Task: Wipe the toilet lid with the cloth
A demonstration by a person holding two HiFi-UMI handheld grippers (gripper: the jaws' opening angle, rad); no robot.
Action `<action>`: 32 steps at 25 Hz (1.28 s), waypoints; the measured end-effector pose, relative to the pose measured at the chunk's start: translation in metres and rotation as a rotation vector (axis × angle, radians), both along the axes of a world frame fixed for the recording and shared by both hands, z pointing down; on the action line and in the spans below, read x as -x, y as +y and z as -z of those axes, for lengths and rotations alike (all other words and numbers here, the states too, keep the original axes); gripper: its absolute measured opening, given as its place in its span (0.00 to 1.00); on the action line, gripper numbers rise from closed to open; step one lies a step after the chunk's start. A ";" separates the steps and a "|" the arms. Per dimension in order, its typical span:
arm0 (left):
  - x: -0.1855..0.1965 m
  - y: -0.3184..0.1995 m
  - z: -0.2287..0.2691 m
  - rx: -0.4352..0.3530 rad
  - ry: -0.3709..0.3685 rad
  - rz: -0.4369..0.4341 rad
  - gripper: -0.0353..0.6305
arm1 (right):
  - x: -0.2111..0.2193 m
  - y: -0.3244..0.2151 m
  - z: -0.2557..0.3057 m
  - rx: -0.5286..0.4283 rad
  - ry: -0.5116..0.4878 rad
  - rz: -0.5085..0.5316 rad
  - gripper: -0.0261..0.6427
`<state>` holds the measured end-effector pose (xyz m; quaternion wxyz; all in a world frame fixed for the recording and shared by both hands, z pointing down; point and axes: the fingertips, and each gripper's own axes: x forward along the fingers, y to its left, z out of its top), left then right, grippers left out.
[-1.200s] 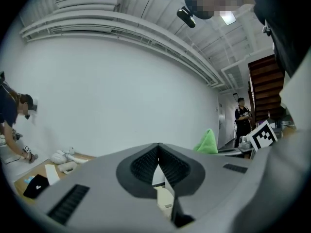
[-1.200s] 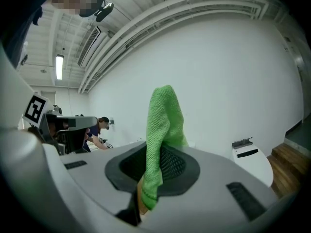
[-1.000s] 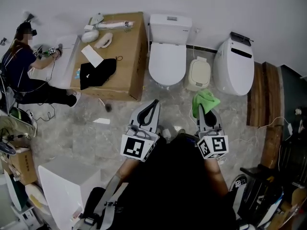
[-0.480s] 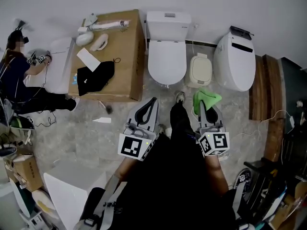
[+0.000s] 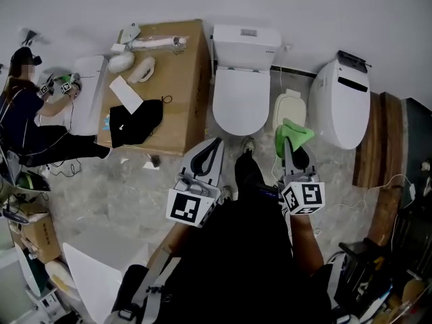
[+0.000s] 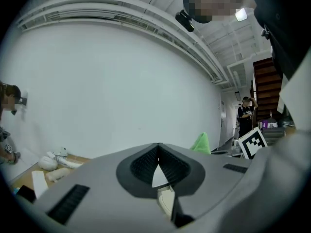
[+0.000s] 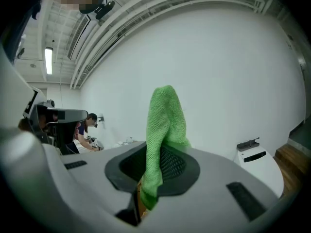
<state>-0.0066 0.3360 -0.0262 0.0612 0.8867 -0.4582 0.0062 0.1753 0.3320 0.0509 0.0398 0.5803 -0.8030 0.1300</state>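
A white toilet with its lid [image 5: 241, 101] down stands against the far wall, its tank [image 5: 247, 44] behind it. My right gripper [image 5: 290, 144] is shut on a green cloth [image 5: 291, 134] [image 7: 164, 130], held in the air to the right of the toilet's front. The cloth sticks up from between the jaws. My left gripper [image 5: 217, 144] [image 6: 157, 154] is shut with nothing in it, in front of the bowl and slightly left. Both are short of the lid.
A brown cardboard box [image 5: 185, 86] with a black cloth and white parts on it stands left of the toilet. A small cream bin [image 5: 288, 108] and a second white toilet [image 5: 344, 104] stand to the right. A person [image 5: 27, 117] sits at far left. Wooden planks [image 5: 381, 133] lie at right.
I have stepped nearer the toilet; a foot now shows in front of the bowl. Both grippers came forward with me, the green cloth still held in the right one.
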 end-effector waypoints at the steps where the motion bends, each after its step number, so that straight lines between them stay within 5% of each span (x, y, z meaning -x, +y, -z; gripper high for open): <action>1: -0.004 -0.014 -0.001 0.005 -0.002 0.003 0.05 | -0.003 -0.015 -0.002 0.005 0.004 0.006 0.12; 16: -0.086 -0.197 -0.002 0.042 -0.040 0.033 0.05 | -0.070 -0.227 -0.074 0.124 0.094 0.144 0.12; 22: -0.099 -0.235 -0.026 0.097 -0.024 0.025 0.05 | -0.080 -0.277 -0.117 0.183 0.131 0.174 0.12; 32: -0.098 -0.305 -0.076 0.161 -0.006 -0.022 0.05 | -0.075 -0.343 -0.233 0.326 0.331 0.301 0.12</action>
